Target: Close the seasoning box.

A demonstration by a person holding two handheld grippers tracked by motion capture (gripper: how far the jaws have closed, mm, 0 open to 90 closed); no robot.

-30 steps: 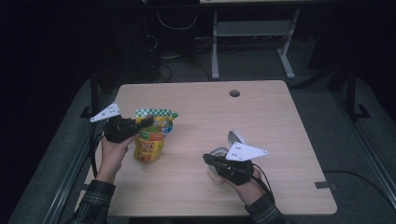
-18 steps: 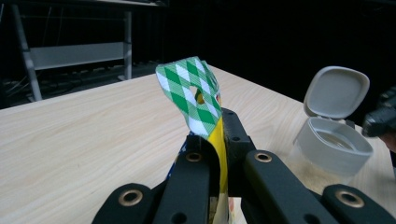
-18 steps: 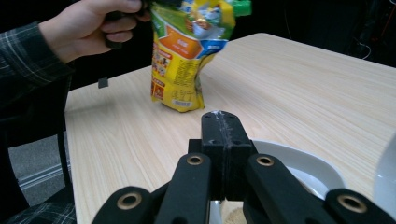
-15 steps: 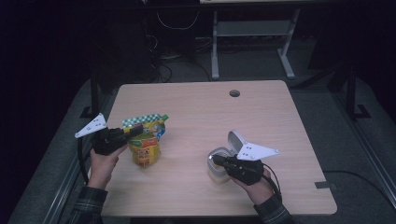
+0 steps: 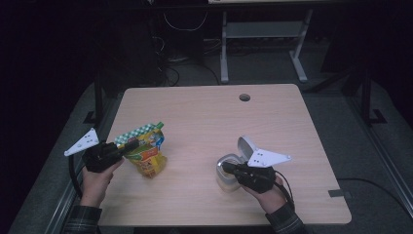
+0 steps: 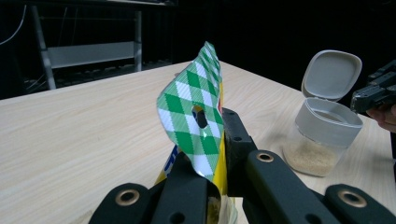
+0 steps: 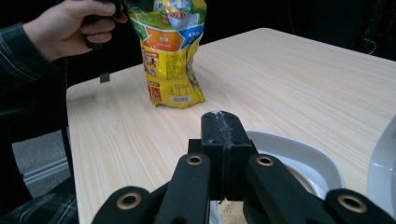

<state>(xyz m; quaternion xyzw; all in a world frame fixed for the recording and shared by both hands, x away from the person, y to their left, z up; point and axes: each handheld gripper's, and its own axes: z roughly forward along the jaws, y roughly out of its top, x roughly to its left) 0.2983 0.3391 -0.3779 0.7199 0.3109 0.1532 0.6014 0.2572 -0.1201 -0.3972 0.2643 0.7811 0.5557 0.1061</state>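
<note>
A yellow food pouch [image 5: 147, 157] with a green-checked top strip [image 6: 191, 116] stands tilted on the table's left side. My left gripper [image 5: 122, 147] is shut on that top strip [image 6: 218, 156] from the left. To the right stands a clear jar [image 5: 225, 179] with pale grains in the bottom [image 6: 312, 159]. Its grey lid [image 5: 245, 146] is flipped open. My right gripper [image 5: 229, 169] is shut, its tips [image 7: 222, 125] at the jar's rim [image 7: 299, 156] with nothing seen between them. In the right gripper view the pouch [image 7: 172, 51] hangs from the other hand [image 7: 70, 29].
The wooden table [image 5: 204, 114] has a round cable hole [image 5: 244, 97] near its far edge. A metal frame [image 5: 263, 31] and cables stand on the dark floor behind. The table's left edge lies close to my left hand [image 5: 95, 183].
My left gripper has carried the pouch to the left and nearer the front edge, and the pouch leans more. The right gripper has stayed at the jar.
</note>
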